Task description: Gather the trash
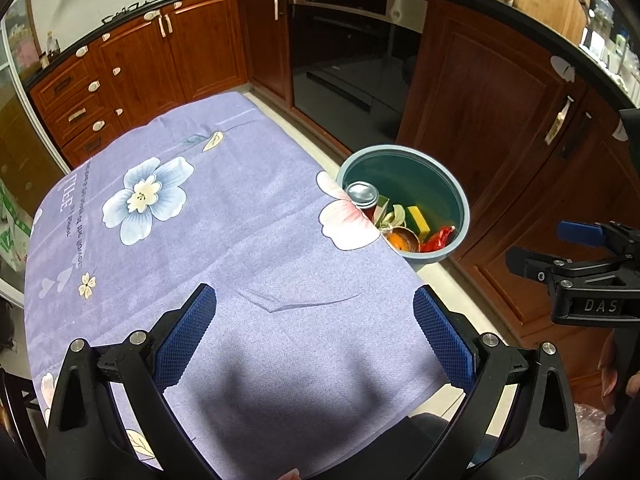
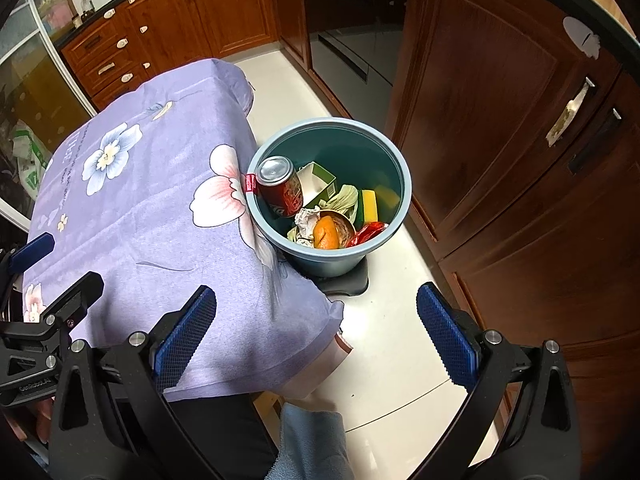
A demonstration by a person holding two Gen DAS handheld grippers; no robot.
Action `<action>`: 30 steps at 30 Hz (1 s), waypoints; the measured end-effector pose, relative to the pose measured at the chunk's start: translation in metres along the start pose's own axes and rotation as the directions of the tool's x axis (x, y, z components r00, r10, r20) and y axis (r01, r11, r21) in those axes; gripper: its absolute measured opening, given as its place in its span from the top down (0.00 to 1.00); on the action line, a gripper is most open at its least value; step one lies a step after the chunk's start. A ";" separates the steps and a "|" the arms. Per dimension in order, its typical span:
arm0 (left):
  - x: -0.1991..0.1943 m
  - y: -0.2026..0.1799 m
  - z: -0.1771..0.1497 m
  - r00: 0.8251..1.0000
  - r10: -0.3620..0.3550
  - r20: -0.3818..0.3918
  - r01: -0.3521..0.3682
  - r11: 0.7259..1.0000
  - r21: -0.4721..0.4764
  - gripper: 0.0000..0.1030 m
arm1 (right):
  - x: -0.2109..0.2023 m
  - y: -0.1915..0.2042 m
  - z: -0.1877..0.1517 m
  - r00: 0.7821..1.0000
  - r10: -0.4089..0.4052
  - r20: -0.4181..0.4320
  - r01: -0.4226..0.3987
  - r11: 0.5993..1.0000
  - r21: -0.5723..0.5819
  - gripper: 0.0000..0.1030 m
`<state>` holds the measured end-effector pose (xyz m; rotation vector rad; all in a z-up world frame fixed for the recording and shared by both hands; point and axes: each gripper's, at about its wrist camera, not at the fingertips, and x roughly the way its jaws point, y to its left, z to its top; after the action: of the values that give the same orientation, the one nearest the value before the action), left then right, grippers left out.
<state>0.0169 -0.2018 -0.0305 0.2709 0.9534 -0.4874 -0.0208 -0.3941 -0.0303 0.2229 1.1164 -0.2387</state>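
Note:
A blue-grey trash bin (image 2: 394,164) (image 1: 460,200) stands on the pale floor just past the table's right edge. Inside it lie a red soda can (image 2: 282,186), a small white-and-green carton (image 2: 318,180), a yellow-green sponge (image 2: 370,204), an orange peel (image 2: 326,234), crumpled paper and a red wrapper (image 2: 368,232). My left gripper (image 1: 314,326) hovers open over the lilac floral tablecloth (image 1: 200,220) with nothing between its fingers. My right gripper (image 2: 316,326) is open and empty above the table's near right corner and the floor, short of the bin.
Dark wooden cabinets (image 2: 500,120) and a built-in oven (image 1: 352,60) line the far and right sides, close behind the bin. A black mat (image 2: 352,282) lies under the bin. The right gripper (image 1: 592,272) shows at the right edge of the left wrist view.

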 end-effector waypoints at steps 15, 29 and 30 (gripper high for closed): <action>0.013 0.003 -0.002 1.000 -0.003 -0.022 0.002 1.000 -0.005 0.04 | 0.015 -0.002 0.001 1.000 -0.002 -0.030 0.002 1.000 0.006 0.07; 0.024 0.005 -0.005 0.999 -0.001 -0.046 0.001 1.000 -0.005 0.04 | 0.025 -0.004 -0.001 0.999 -0.003 -0.049 0.003 1.000 0.013 0.07; 0.025 0.005 -0.005 0.999 -0.002 -0.047 0.002 1.000 -0.005 0.04 | 0.026 -0.004 -0.001 0.999 -0.003 -0.049 0.003 1.000 0.014 0.07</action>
<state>0.0278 -0.2020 -0.0543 0.2781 1.0010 -0.4826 -0.0121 -0.3999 -0.0542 0.2407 1.1641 -0.2452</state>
